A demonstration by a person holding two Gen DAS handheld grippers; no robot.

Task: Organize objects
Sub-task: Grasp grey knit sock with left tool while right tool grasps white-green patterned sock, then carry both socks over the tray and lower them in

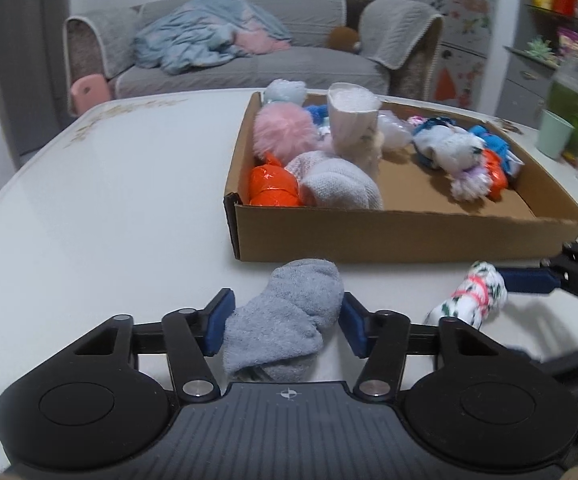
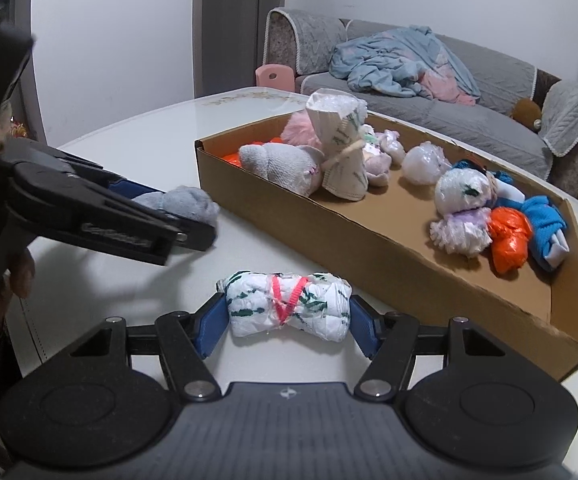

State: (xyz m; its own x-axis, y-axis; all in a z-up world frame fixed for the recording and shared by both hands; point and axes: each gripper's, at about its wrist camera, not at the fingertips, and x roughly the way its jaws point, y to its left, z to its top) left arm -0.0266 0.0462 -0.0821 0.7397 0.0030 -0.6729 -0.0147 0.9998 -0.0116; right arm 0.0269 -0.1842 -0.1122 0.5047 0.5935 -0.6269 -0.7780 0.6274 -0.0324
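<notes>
A rolled grey sock (image 1: 289,320) lies on the white table (image 1: 109,200) just in front of the cardboard box (image 1: 409,236). My left gripper (image 1: 285,320) is shut on it, both blue pads pressing its sides. To its right lies a white bundle with green print and a pink string (image 2: 289,306). My right gripper (image 2: 289,320) is shut on this bundle, gripping it end to end. The left wrist view shows the bundle (image 1: 469,296) with one blue right finger (image 1: 529,280) against it. In the right wrist view the left gripper (image 2: 189,220) covers most of the sock (image 2: 193,200).
The low box (image 2: 329,236) holds several rolled socks and wrapped bundles: orange, pink fluffy, white, blue. An upright white wrapped roll (image 1: 353,124) stands in it. A pale green cup (image 1: 555,134) is at the table's far right. A grey sofa (image 1: 249,68) stands behind.
</notes>
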